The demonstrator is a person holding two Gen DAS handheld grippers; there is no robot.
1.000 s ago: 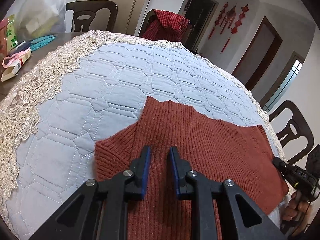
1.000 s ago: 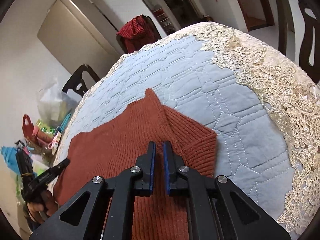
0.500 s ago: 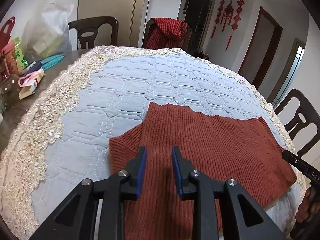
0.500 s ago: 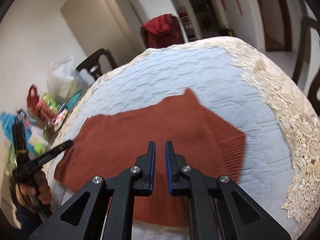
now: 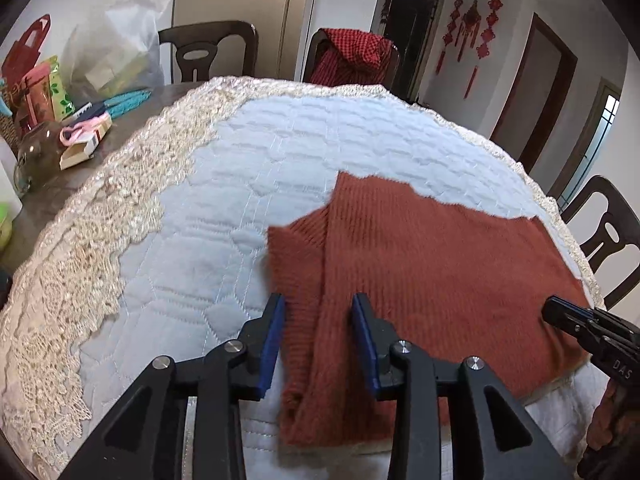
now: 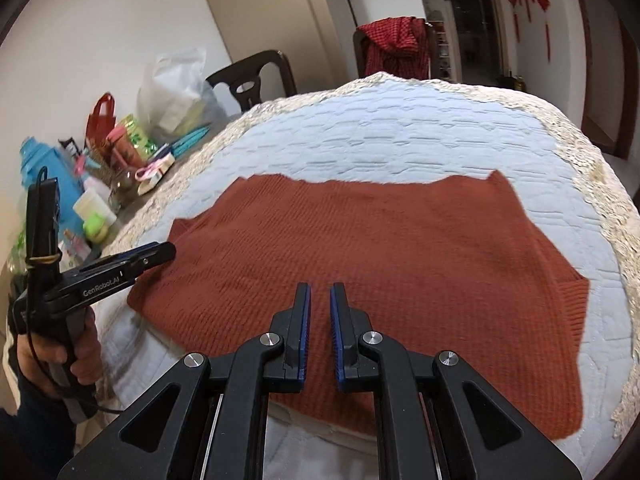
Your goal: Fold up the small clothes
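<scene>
A rust-red knitted sweater (image 5: 420, 264) lies flat on the light blue quilted tablecloth (image 5: 280, 152), both sleeves folded in over the body. My left gripper (image 5: 319, 300) hovers over the sweater's left folded edge. Its jaws are opening and the pads grip nothing; the knit lies below them. My right gripper (image 6: 321, 288) hangs above the sweater (image 6: 360, 240) near its front hem, with its pads almost together and nothing between them. The left gripper (image 6: 160, 252) also shows at the sweater's left corner in the right wrist view. The right gripper (image 5: 556, 314) reaches in from the right in the left wrist view.
A cream lace border (image 5: 92, 248) rings the cloth. Bags, bottles and a small box (image 5: 80, 148) crowd the table's left side. Dark wooden chairs (image 5: 208, 48) stand around it, one draped with a red checked garment (image 5: 352, 56). A hand (image 6: 76, 360) holds the left gripper.
The left jaws have widened and the left gripper has drawn back toward the sweater's left edge. The right gripper has swung from the right sleeve to the middle front and rolled level.
</scene>
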